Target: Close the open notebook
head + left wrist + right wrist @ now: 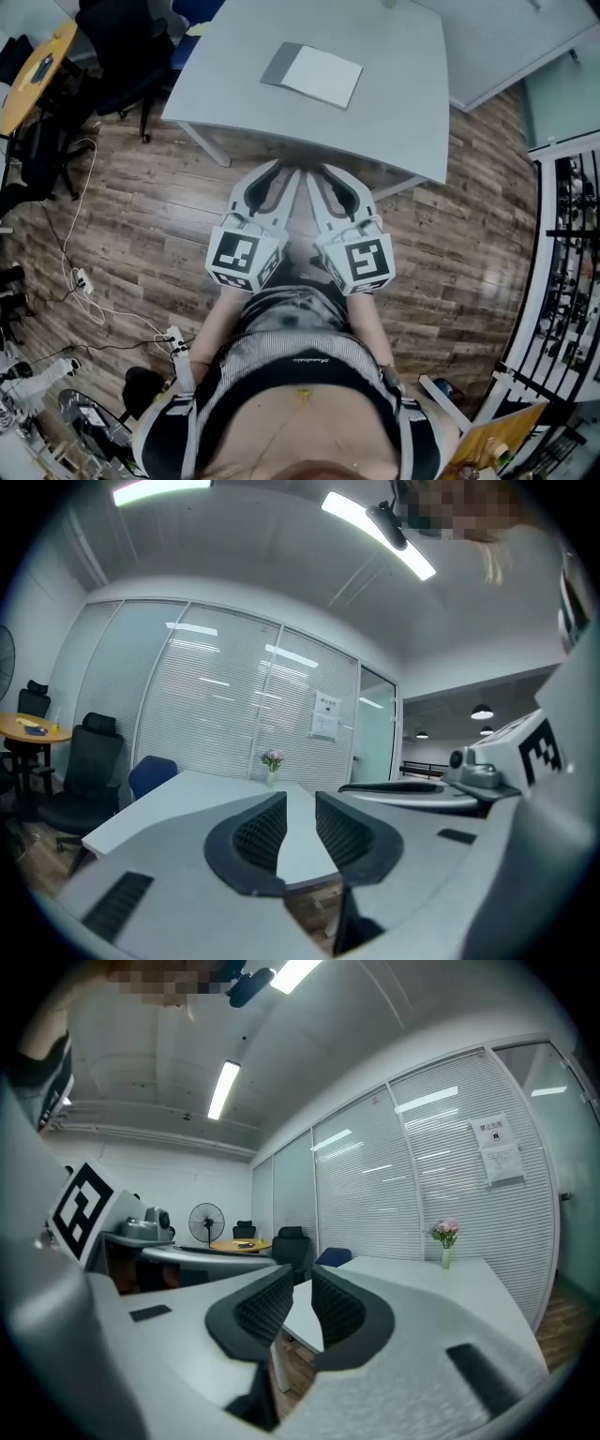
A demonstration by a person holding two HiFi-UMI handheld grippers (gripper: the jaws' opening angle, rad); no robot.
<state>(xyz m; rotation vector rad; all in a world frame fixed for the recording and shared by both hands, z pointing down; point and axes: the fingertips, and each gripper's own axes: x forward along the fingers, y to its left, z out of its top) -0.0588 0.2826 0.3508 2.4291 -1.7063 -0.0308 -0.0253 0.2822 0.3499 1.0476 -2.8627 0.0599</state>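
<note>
The notebook (312,74) lies open on the grey table (403,103), a white page facing up and a grey strip along its left side. Both grippers are held side by side in front of the person's body, over the wooden floor just short of the table's near edge. The left gripper (284,171) (300,801) has a narrow gap between its jaws and nothing in it. The right gripper (319,171) (301,1277) looks the same, narrowly open and empty. Both point level toward the table. In the two gripper views the notebook is not visible.
A small vase of flowers (272,761) (445,1237) stands at the table's far end. Black office chairs (122,56) and a round wooden table (33,70) are to the left. Cables (84,272) trail on the floor at left. A metal rack (572,262) stands at right.
</note>
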